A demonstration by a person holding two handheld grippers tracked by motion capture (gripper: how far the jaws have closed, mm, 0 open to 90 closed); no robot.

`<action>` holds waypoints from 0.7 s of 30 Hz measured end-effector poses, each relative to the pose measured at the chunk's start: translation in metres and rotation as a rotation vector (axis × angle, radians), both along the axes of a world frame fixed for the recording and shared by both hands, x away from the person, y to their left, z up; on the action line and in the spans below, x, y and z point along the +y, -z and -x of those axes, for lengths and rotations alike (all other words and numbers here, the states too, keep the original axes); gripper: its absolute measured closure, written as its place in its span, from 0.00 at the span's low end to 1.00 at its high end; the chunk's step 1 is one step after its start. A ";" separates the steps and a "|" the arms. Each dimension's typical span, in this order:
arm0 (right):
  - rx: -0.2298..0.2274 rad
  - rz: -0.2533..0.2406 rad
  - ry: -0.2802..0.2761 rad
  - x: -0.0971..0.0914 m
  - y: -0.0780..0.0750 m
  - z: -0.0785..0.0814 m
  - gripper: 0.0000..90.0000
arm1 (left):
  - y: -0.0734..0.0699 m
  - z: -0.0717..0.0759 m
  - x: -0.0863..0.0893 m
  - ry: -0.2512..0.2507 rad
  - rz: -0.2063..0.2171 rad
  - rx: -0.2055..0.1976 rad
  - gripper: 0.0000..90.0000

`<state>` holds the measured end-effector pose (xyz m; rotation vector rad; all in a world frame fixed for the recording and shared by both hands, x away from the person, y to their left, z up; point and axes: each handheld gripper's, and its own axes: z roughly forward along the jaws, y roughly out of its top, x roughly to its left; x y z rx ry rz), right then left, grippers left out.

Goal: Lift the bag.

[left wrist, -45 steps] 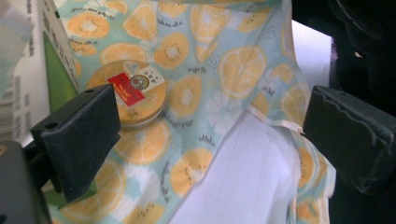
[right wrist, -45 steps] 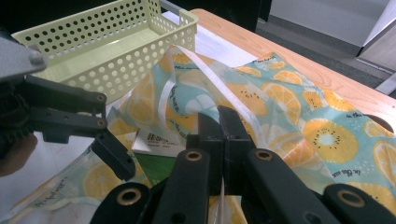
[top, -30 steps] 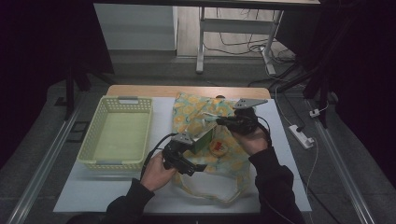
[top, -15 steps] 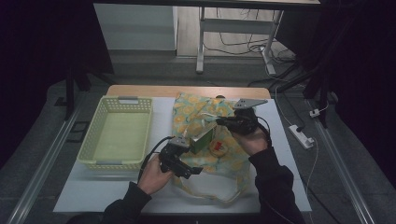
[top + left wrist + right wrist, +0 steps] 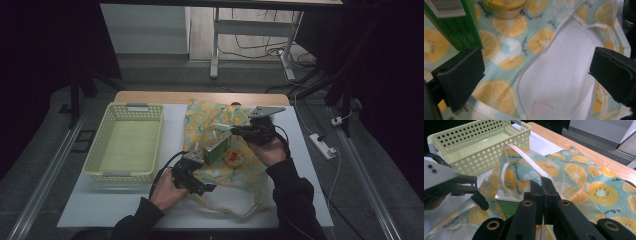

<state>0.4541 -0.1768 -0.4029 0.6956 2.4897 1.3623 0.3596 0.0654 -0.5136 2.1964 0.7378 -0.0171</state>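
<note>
A fruit-print cloth bag [image 5: 220,120] lies on the white table [image 5: 100,205]. A green box [image 5: 217,149] and a round orange tin [image 5: 233,158] rest at its mouth. My right gripper [image 5: 235,130] is shut on the bag's strap [image 5: 524,157] and holds it up off the table. My left gripper [image 5: 202,172] stands open just in front of the box, over the bag's near rim. In the left gripper view the open left gripper [image 5: 536,70] frames the white lining [image 5: 559,75], with the green box [image 5: 454,25] and the tin [image 5: 504,7] beyond.
A pale yellow perforated basket [image 5: 127,142] stands at the table's left. The bag's other strap [image 5: 225,207] loops toward the near edge. A wooden strip [image 5: 200,97] marks the far edge. A power strip [image 5: 322,145] lies on the floor at the right.
My left gripper has sunk and come slightly toward the person, nearer the bag's rim. The right gripper and the lifted strap have stayed put.
</note>
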 end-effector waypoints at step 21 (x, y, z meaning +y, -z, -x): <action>0.001 0.003 0.008 -0.001 0.001 -0.001 0.99 | 0.022 0.002 -0.014 -0.019 -0.213 -0.110 0.19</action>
